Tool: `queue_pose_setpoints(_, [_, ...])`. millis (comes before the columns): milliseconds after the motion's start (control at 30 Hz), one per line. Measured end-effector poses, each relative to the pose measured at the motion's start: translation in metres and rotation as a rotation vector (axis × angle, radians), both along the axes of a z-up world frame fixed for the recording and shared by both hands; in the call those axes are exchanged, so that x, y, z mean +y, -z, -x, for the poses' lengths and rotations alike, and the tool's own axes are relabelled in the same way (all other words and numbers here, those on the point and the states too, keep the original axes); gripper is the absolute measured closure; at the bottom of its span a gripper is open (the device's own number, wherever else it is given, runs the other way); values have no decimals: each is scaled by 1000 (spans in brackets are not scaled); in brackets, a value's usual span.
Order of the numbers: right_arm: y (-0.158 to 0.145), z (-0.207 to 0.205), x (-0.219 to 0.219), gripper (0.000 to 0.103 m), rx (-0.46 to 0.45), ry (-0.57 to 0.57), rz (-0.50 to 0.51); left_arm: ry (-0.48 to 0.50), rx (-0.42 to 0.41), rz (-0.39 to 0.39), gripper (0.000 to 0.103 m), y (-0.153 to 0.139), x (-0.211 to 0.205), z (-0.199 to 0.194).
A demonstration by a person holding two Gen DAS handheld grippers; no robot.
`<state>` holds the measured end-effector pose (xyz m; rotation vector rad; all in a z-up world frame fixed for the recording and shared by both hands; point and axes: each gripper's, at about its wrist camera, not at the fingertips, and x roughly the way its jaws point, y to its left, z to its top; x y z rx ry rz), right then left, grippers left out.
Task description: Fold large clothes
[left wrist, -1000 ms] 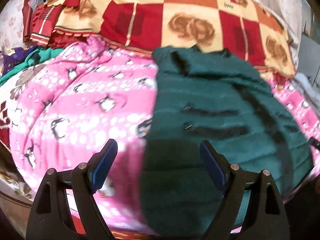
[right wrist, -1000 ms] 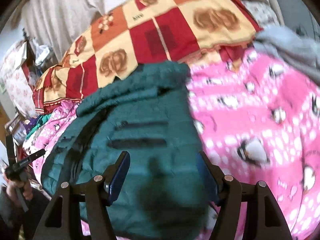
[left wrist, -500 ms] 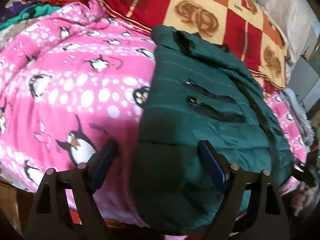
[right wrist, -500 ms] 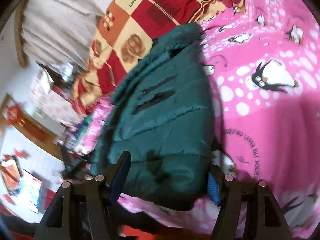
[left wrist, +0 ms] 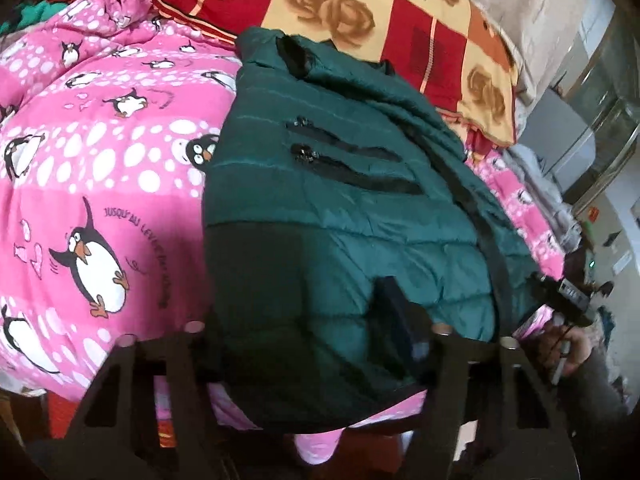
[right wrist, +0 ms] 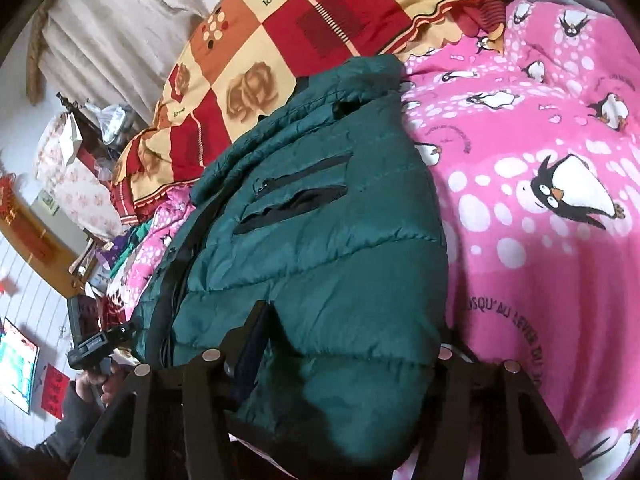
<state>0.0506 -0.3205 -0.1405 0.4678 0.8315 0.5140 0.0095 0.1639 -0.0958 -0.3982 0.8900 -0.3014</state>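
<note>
A dark green puffer jacket (left wrist: 360, 208) lies folded lengthwise on a pink penguin quilt (left wrist: 100, 152), zip pockets facing up. It also shows in the right wrist view (right wrist: 320, 248). My left gripper (left wrist: 304, 332) stands wide at the jacket's near left corner, one finger (left wrist: 396, 316) on top of the fabric and the other hidden under the hem. My right gripper (right wrist: 348, 344) straddles the near right corner in the same way, one finger (right wrist: 252, 344) on top and the other hidden beside the edge. Neither has pinched the fabric flat.
A red, orange and cream patchwork blanket (left wrist: 360, 12) lies behind the jacket, also in the right wrist view (right wrist: 300, 40). The pink quilt (right wrist: 540, 200) covers the bed on both sides. Grey cloth (left wrist: 540, 184) lies at the far right. Cluttered furniture (right wrist: 80, 136) stands at the left.
Both grippers have moved forward and down onto the jacket's near hem. The fabric now sits between the fingers of each, where before the fingers hovered short of it.
</note>
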Motion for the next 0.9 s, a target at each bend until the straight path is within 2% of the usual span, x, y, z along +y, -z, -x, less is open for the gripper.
queue_pose_setpoints(33, [0,0,1,48,1,-2,-1,-8,-6,14,53,-1,3,0])
queue_pose_setpoints(167, [0,-1,-2,48,1,-5,-2,-69,-51,52,53,-6,14,-1])
queue_pose_setpoints(267, [0,0,-4,48,-2,-5,8,-112,-32,119,53,1,21,-8])
queue_pose_setpoints(333, [0,1,-5,48,-4,-7,10,-89,4,173,43,8,19,-13])
queue_pose_setpoints(433, [0,1,-4,47,-4,-8,11,-34,40,165,30,10,8,-13])
queue_pose_setpoints(567, [-1,1,-4,47,-7,-9,17,-14,68,192,29,12,8,-8])
queue_pose_setpoints(700, [-1,1,-4,47,-8,-9,19,-96,16,201,30,3,26,-10])
queue_pose_setpoints(767, [-1,1,-4,47,-10,-11,23,-63,40,217,39,6,21,-13])
queue_pose_setpoints(833, [-1,1,-3,47,-11,-12,23,-27,41,142,44,5,9,-11])
queue_pose_setpoints(900, [-1,2,-1,48,-14,-11,31,-8,24,116,55,1,4,-7])
